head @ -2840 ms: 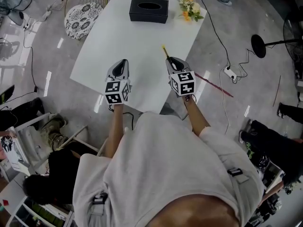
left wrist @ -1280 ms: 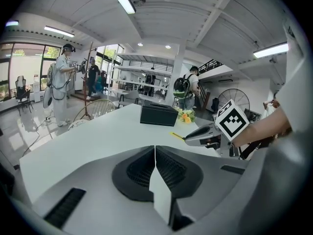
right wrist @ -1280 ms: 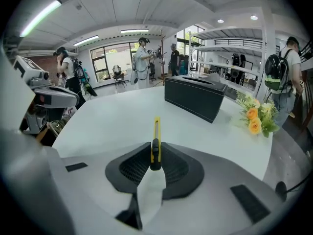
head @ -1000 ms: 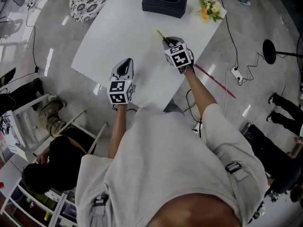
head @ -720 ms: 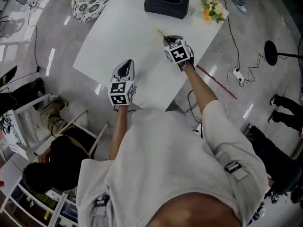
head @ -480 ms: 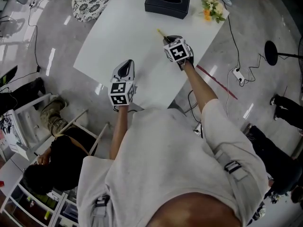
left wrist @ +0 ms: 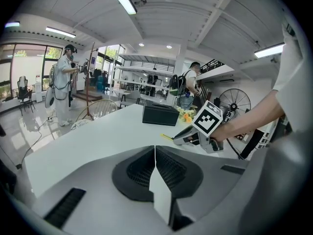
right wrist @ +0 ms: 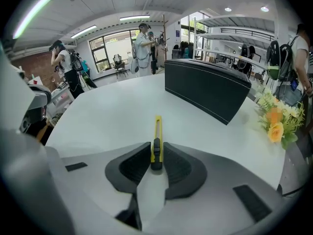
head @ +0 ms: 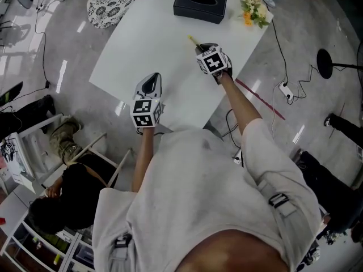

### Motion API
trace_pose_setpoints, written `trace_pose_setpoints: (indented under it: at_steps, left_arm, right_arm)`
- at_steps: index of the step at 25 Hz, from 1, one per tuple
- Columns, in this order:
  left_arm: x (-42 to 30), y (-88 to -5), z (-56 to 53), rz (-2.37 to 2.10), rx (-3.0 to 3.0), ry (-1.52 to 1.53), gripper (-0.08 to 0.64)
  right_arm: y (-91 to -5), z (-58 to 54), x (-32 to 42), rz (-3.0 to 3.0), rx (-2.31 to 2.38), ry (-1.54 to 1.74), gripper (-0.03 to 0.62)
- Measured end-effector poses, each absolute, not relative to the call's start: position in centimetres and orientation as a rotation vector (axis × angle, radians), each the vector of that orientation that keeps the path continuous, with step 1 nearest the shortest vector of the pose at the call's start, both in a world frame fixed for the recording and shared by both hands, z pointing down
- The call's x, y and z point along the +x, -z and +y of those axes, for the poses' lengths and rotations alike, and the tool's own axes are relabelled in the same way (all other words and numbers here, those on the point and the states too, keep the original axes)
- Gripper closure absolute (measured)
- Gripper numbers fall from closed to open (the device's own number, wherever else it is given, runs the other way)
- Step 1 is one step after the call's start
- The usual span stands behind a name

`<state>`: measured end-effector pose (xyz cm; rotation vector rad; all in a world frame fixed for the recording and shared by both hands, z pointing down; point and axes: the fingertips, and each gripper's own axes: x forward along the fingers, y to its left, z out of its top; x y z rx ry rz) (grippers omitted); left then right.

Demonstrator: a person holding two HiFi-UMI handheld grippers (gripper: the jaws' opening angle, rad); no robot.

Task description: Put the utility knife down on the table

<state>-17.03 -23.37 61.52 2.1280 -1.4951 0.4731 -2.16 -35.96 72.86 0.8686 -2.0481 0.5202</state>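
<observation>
A yellow utility knife (right wrist: 158, 129) with a black slider sticks out from between my right gripper's (right wrist: 156, 153) pads, which are shut on its rear end. In the head view the knife (head: 193, 39) points away over the white table (head: 153, 38), toward the black tissue box (head: 200, 3). I cannot tell whether its tip touches the table. The right gripper (head: 203, 48) is tilted steeply down. My left gripper (head: 148, 79) hangs over the table's near edge, its jaws (left wrist: 155, 148) shut on nothing. From there the right gripper (left wrist: 178, 140) and knife (left wrist: 166, 137) show ahead.
A small bunch of flowers (head: 251, 7) stands at the table's far right corner, beside the tissue box (right wrist: 208, 89). A chair with a patterned cushion (head: 110, 1) stands left of the table. Cables and a stand base (head: 323, 61) lie on the floor to the right.
Since the earliest frame my right gripper has carried the knife farther out over the table toward the tissue box. In the last second it has barely shifted. The left gripper has stayed put.
</observation>
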Motion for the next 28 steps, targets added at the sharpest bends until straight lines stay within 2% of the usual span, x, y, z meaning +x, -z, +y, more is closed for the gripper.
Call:
trace_pose_setpoints:
  at_steps: [2,5,15,21,28]
  left_arm:
    - [-17.1,-61.5,-23.3,-1.494,2.131,-0.476,0.537]
    - [-17.0,-61.2,-23.2,-1.489,2.14,-0.476,0.537]
    - [-16.0,-60.4,-23.5,-1.458,2.194,-0.475,0.537]
    - [-14.9,-60.1,-23.5,-1.424,2.234,-0.481,0.537]
    - [-13.8,-59.3,-23.3,-1.391,2.283,-0.482,0.537]
  right_arm:
    - [-72.7,-36.0,-2.1,-2.04,0.869,-0.517,0.494]
    - [-72.9,-35.8,-2.2,-2.055,0.851,-0.533,0.428]
    - [-70.3,-34.0,-0.7,-2.109,0.936,-0.52,0.428]
    - [-68.8,-31.9,1.9,-2.12,1.041,-0.53,0.446]
    - [-65.4,-29.4,5.1,-2.138,1.214,-0.511,0.52]
